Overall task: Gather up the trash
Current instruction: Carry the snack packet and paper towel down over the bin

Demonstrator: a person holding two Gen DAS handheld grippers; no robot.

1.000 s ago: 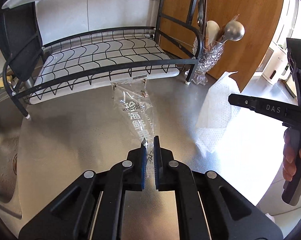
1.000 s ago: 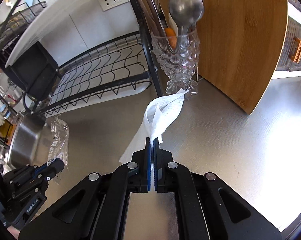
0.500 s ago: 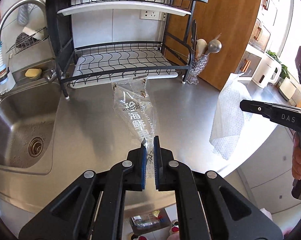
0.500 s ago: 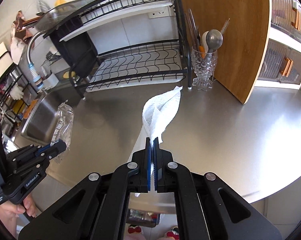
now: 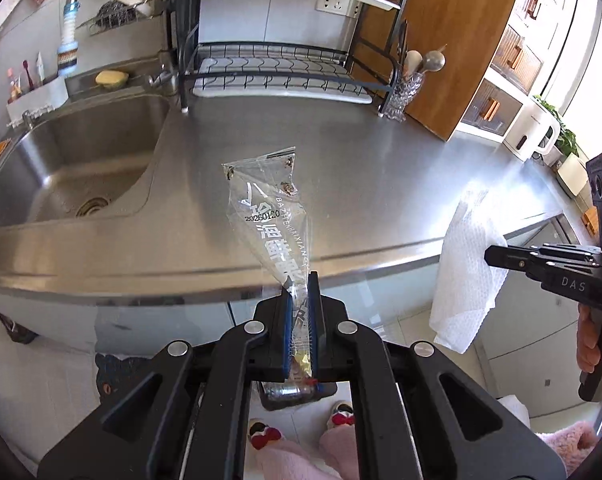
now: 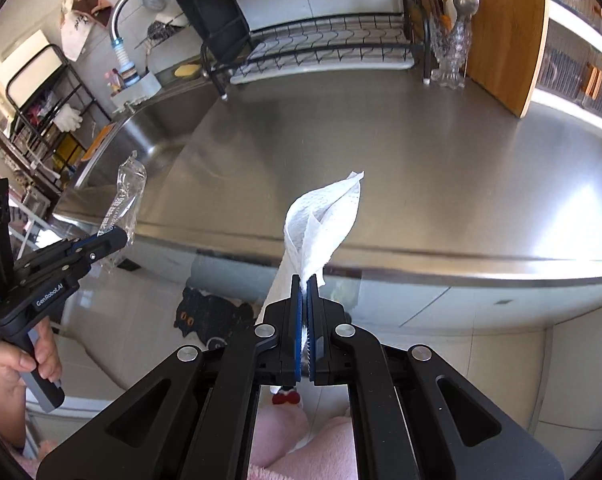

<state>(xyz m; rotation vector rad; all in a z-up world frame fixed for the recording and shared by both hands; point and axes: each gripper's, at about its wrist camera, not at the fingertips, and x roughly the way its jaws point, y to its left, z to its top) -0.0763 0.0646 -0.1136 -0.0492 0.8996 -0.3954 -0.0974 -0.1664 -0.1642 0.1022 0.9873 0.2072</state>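
A: What has the left gripper (image 5: 301,280) got?

B: It is clenched on the narrow end of a clear plastic wrapper (image 5: 271,216) with white print. The wrapper stands up from between the pads, in the air just off the front edge of the bench (image 5: 381,168), with its wide end over the steel.

A: And the right gripper (image 6: 304,280)?

B: Squeezed tight on a white paper towel (image 6: 325,220). One part of the sheet rises past the fingertips, the rest hangs below them. It too is off the front edge of the bench, out over the tiled floor (image 6: 501,360).

A: What is on the bench itself?

B: At its back stands a black wire dish rack (image 5: 281,68) against the wall. Just right of the rack is a cut-glass holder (image 5: 407,92) with spoons in it, and right of that a wooden board (image 5: 461,40) leans upright. The sink (image 5: 73,168) is sunk into the bench's left end, the tap (image 5: 71,32) arching over it and a yellow sponge (image 5: 111,77) on the ledge behind. At the bench's far right there is a white kettle (image 5: 533,132).

A: Anything below the bench edge?

B: A dark mat with a cat face (image 6: 205,312) lies on the floor by the cabinet front. Right under the left gripper a dark bin (image 5: 297,394) shows, mostly hidden by the fingers, something silvery inside. The person's pink fleece trousers (image 5: 301,456) and slippers with red bows (image 5: 341,420) are there too.

A: Do the two grippers crowd each other?

B: No. They hang well apart, each a little way off the bench's front edge, each in a hand (image 6: 29,356) gripping its handle.
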